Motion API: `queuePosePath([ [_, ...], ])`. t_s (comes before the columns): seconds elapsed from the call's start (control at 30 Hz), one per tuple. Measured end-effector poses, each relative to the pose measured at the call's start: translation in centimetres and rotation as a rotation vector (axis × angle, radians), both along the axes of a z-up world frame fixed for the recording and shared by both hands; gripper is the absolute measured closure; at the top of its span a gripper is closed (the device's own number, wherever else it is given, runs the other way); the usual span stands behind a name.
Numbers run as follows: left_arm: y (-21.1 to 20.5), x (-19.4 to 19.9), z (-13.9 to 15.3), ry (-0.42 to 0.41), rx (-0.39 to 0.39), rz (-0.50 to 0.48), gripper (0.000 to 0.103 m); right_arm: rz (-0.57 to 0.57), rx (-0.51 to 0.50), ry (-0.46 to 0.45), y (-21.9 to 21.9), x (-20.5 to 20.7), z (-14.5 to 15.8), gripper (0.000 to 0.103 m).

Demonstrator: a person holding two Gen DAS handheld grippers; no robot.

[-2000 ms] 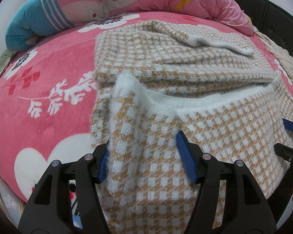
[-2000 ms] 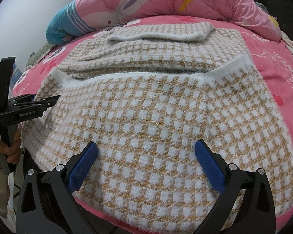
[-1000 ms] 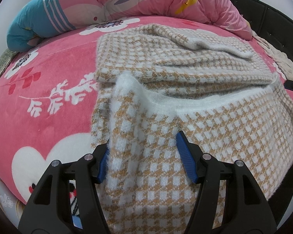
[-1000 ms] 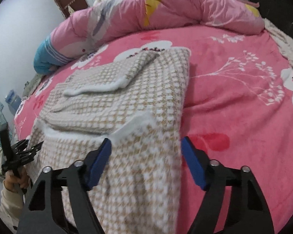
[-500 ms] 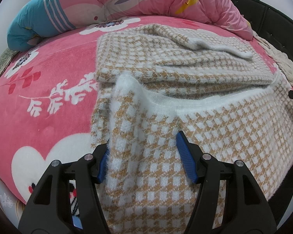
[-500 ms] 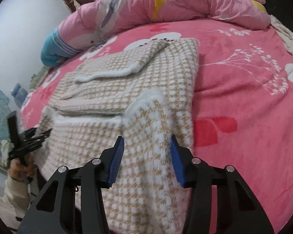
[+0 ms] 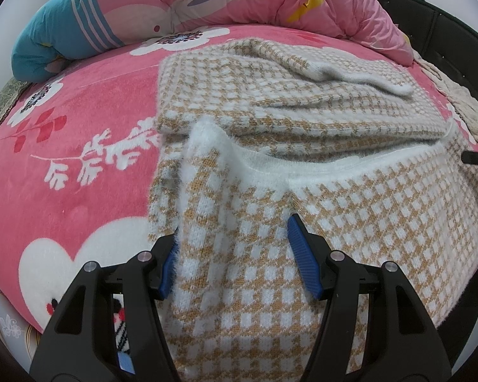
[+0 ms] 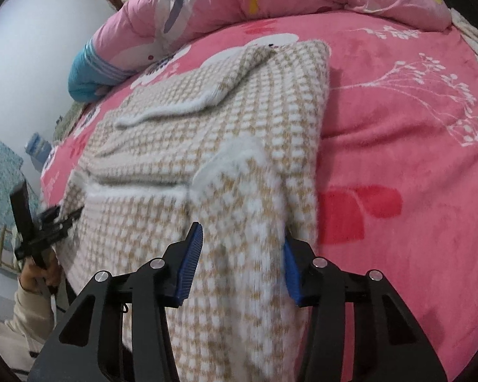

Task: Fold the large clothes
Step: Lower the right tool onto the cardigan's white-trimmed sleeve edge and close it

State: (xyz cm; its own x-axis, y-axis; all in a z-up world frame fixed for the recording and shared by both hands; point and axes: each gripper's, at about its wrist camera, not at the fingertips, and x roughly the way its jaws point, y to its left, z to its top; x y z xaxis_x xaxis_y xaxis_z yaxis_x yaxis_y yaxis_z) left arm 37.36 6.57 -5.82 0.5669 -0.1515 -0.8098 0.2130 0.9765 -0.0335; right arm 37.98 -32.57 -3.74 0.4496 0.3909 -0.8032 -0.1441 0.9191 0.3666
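**Both lower corners gripped, ready for the fold up the bed**

Pink floral bedding [image 7: 79, 102] fills both views, with a rolled pink-and-blue quilt [image 7: 207, 3] banked along the far edge at twelve o'clock and a dark bed frame [image 7: 430, 31] curving round at two o'clock. Spread on the bedding lies the task's garment, a fluffy tan-and-white checked sweater [image 7: 302, 102]. Its upper part is already doubled over, one sleeve laid across the top, and its white-trimmed hem end hangs toward the near edge at six o'clock.

In the left wrist view the left gripper [image 7: 232, 261] has its blue pads about halfway in, pressed on a raised bunch of the hem corner, so the knit stands up in a ridge between them. In the right wrist view the right gripper [image 8: 242, 264] is likewise part-closed on the opposite corner, the fabric pinched up between the pads and slightly blurred. The person's left hand [image 8: 38, 273] shows at nine o'clock of that view, carrying the other tool.

By my reading, the step in hand is the grasp of the two lower corners before the final fold. The next move calls for lifting both corners together, keeping them level so the hem stays straight, then carrying them toward twelve o'clock and laying the lower half over the folded upper part. Fluffy knit can slip, so the pinch should hold firm.
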Motion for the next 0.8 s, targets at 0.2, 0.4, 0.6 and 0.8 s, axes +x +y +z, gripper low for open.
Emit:
queuePosePath([
  [0.2, 0.0, -0.1, 0.0, 0.001, 0.000, 0.003, 0.044, 0.037, -0.030, 0.019, 0.1, -1.0, -0.1, 0.057],
  [0.4, 0.0, -0.1, 0.0, 0.001, -0.002, 0.003, 0.044, 0.034, 0.008, 0.015, 0.4, 0.4, -0.3, 0.057],
  [0.6, 0.0, -0.1, 0.0, 0.000, -0.004, 0.004, 0.044, 0.043, 0.004, 0.016, 0.6, -0.4, -0.3, 0.066],
  [0.8, 0.0, -0.1, 0.1, 0.000, -0.004, 0.005, 0.044, 0.089, -0.079, 0.002, 1.8, -1.5, 0.3, 0.071],
])
